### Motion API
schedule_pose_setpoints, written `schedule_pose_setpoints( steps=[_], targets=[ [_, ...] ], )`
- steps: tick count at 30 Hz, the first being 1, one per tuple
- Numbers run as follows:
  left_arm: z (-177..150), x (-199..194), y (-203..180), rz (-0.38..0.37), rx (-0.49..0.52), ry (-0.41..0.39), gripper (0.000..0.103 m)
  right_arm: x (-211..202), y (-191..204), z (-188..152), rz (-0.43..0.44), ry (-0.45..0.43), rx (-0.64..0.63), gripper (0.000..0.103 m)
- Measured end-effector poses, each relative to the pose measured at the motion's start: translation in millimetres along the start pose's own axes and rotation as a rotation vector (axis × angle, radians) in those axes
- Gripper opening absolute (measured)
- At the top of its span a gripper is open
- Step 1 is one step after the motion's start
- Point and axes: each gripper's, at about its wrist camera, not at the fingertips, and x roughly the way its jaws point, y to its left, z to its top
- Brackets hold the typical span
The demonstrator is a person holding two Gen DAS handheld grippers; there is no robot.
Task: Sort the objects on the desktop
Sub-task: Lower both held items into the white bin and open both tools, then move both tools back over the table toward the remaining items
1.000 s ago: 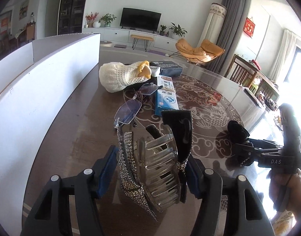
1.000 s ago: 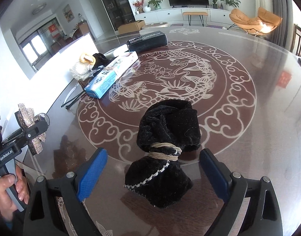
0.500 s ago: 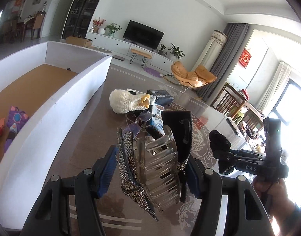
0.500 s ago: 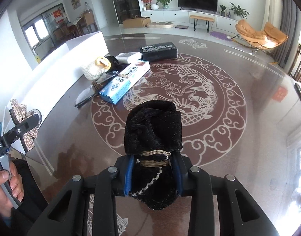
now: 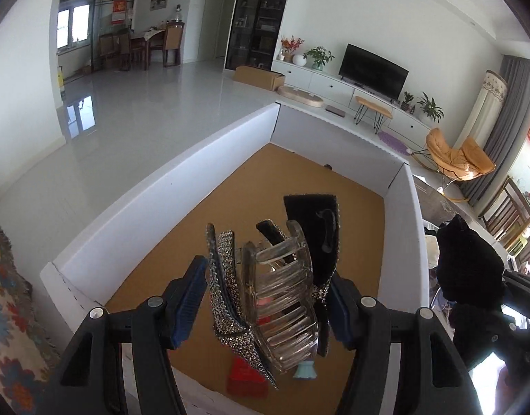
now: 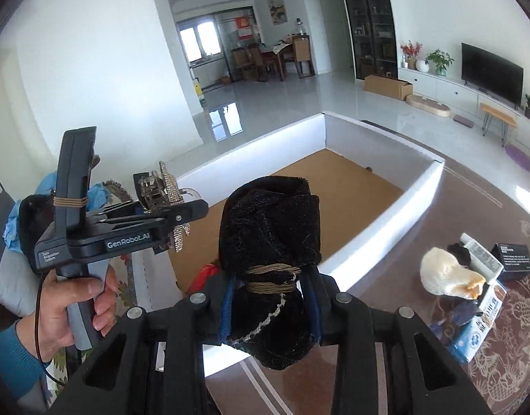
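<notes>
My left gripper [image 5: 265, 301] is shut on a clear hair claw clip with a rhinestone bow [image 5: 285, 276]. It hangs above the brown floor of a white-walled box [image 5: 161, 186]. My right gripper [image 6: 270, 297] is shut on the tied neck of a black velvet pouch [image 6: 271, 228], held in the air just outside the box's near wall [image 6: 386, 228]. In the left wrist view the pouch [image 5: 465, 263] shows at the right, beyond the box wall. The right wrist view has the clip [image 6: 161, 186] at the left, in the other gripper, which a hand [image 6: 74, 297] grips.
A red item [image 5: 244, 377] and a pale blue item [image 5: 304, 370] lie in the box's near end. On the patterned table to the right lie a white knitted piece [image 6: 444, 273], a blue-white carton [image 6: 479, 332] and a black box [image 6: 513, 256]. A floral cloth [image 5: 5, 311] lies left of the box.
The right gripper closed on the pouch and lifted it off the table. Both grippers swung left, from the table to the white box; the clip now hangs over the box floor.
</notes>
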Motion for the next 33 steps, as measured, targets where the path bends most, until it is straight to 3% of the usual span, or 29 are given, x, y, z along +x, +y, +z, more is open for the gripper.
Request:
schedule_pose_setpoints(
  steps=[3,7,9,10,12,16,20,24,26,29,33],
  targets=[
    [-3.8,21.6,19.6,0.048,-0.029,0.074,0.063,51.2,32.4,6.8,0.037,0.086,-0.051,0.037],
    [-9.8,38.4,31.6,0.101,-0.052,0.140,0.064,100.6,50.4,0.1,0.003,0.194,-0.095,0.046],
    [-10.3,39.5,29.7,0.134,-0.036,0.143,0.070,118.2,49.2,-5.6,-0.004,0.260,-0.086,0.068],
    [-11.1,37.9,28.3,0.132,-0.033,0.138,0.072,121.3,47.0,-7.9,-0.009,0.274,-0.083,0.073],
    [-12.1,32.7,24.3,0.131,-0.031,0.118,0.078,116.2,42.8,-10.8,-0.008,0.248,-0.088,0.080],
    [-13.7,22.2,13.9,0.129,-0.027,0.081,0.079,87.0,31.2,-10.2,-0.017,0.153,-0.086,0.090],
    [-19.2,0.2,-22.0,0.042,-0.007,0.030,0.079,42.5,5.6,-14.8,-0.061,0.031,-0.045,0.094],
    [-37.8,-25.1,-85.4,-0.109,0.063,-0.007,0.079,-4.3,-38.7,-46.2,-0.191,-0.086,0.003,0.102],
    [-49.5,-33.7,-125.7,-0.204,0.110,-0.015,0.081,-20.9,-70.1,-73.1,-0.260,-0.089,0.047,0.102],
    [-76.2,-36.3,-181.3,-0.319,0.167,-0.002,0.100,-44.9,-119.5,-119.9,-0.374,-0.047,0.122,0.102],
    [-115.9,-6.5,-243.6,-0.386,0.243,0.099,0.102,-80.0,-178.4,-180.2,-0.517,0.016,0.238,0.102]
  ],
)
